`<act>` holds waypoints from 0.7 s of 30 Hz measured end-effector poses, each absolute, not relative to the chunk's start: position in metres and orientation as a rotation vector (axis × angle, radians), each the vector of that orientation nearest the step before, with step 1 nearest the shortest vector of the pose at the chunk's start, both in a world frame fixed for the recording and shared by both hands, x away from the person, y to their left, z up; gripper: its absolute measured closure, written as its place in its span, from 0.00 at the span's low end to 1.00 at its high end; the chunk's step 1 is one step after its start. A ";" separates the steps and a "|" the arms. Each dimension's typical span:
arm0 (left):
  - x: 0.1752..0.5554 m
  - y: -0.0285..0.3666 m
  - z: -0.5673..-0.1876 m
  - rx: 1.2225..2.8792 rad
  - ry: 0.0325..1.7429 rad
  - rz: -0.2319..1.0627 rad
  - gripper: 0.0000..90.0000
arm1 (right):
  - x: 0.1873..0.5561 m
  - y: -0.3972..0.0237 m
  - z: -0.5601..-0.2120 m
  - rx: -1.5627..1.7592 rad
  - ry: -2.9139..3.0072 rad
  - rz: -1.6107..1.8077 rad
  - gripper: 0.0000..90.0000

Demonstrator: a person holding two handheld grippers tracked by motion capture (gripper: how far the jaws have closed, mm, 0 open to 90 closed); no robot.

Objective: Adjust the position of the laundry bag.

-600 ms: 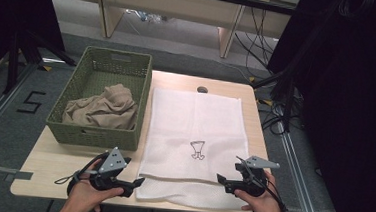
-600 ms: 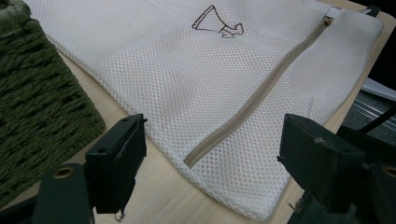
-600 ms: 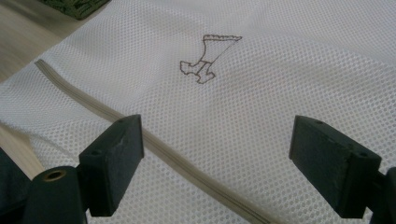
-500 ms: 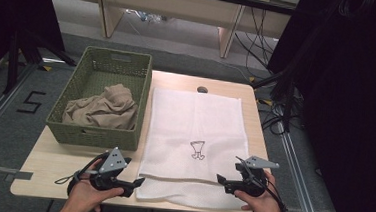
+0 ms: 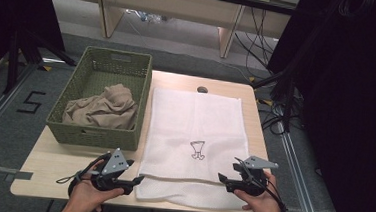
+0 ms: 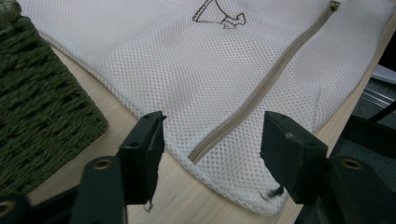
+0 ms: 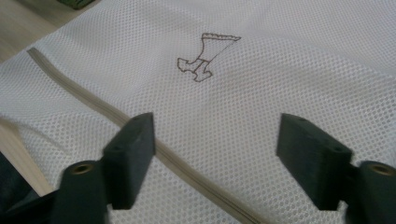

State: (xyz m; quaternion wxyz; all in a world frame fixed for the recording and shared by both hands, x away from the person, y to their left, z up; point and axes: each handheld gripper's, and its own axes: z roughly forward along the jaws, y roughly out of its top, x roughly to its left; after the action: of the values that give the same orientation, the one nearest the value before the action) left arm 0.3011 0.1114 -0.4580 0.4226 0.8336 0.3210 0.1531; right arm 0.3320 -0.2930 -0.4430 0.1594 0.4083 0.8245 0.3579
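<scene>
A white mesh laundry bag [image 5: 194, 131] lies flat on the wooden table, with a small drawn logo [image 5: 198, 150] and a beige zipper [image 6: 261, 88] running across near its front edge. My left gripper [image 5: 138, 180] rests at the bag's front left corner, jaws open, and the zipper's end and the bag's hem [image 6: 210, 126] lie between them untouched. My right gripper [image 5: 222, 179] sits at the bag's front right, open above the mesh. In the right gripper view the zipper [image 7: 93, 105] passes under its left jaw and nothing is held.
A green woven basket [image 5: 99, 135] stands on the table's left half, holding a crumpled beige cloth [image 5: 103, 107]. A small dark object [image 5: 202, 89] lies at the table's far edge. Cables and dark stands crowd the floor to the right.
</scene>
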 end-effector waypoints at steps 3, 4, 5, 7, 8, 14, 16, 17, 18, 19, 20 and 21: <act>0.301 0.109 -0.459 2.112 0.778 0.381 0.54 | 0.332 -0.292 -0.445 1.196 2.370 1.003 0.51; 0.301 0.109 -0.459 2.112 0.778 0.381 0.57 | 0.332 -0.292 -0.445 1.196 2.370 1.003 0.51; 0.300 0.109 -0.459 2.121 0.776 0.375 0.59 | 0.333 -0.292 -0.445 1.160 2.379 0.982 0.58; 0.300 0.107 -0.461 2.132 0.767 0.361 0.67 | 0.333 -0.292 -0.446 1.171 2.378 0.989 0.62; 0.299 0.104 -0.464 2.149 0.755 0.354 0.70 | 0.334 -0.293 -0.447 1.163 2.371 0.990 0.68; 0.299 0.093 -0.474 2.199 0.721 0.312 0.85 | 0.340 -0.292 -0.454 1.145 2.409 0.981 0.79; 0.300 0.089 -0.477 2.211 0.711 0.301 0.87 | 0.340 -0.290 -0.457 1.138 2.431 0.961 0.85; 0.300 0.087 -0.478 2.214 0.707 0.293 0.89 | 0.341 -0.290 -0.459 1.127 2.446 0.948 0.87; 0.300 0.084 -0.480 2.219 0.700 0.282 0.90 | 0.342 -0.290 -0.461 1.121 2.457 0.941 0.89; 0.300 0.081 -0.481 2.226 0.691 0.279 0.91 | 0.343 -0.289 -0.463 1.124 2.464 0.935 0.90; 0.300 0.078 -0.483 2.233 0.690 0.269 0.92 | 0.344 -0.289 -0.464 1.130 2.471 0.923 0.92; 0.300 0.078 -0.483 2.233 0.690 0.269 0.94 | 0.346 -0.289 -0.466 1.127 2.478 0.918 0.94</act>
State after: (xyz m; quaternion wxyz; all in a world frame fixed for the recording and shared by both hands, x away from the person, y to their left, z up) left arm 0.3004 0.0783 -0.4825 0.3845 0.8762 0.2707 0.1056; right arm 0.3461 -0.2890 -0.4662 0.1340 0.3888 0.8547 0.3168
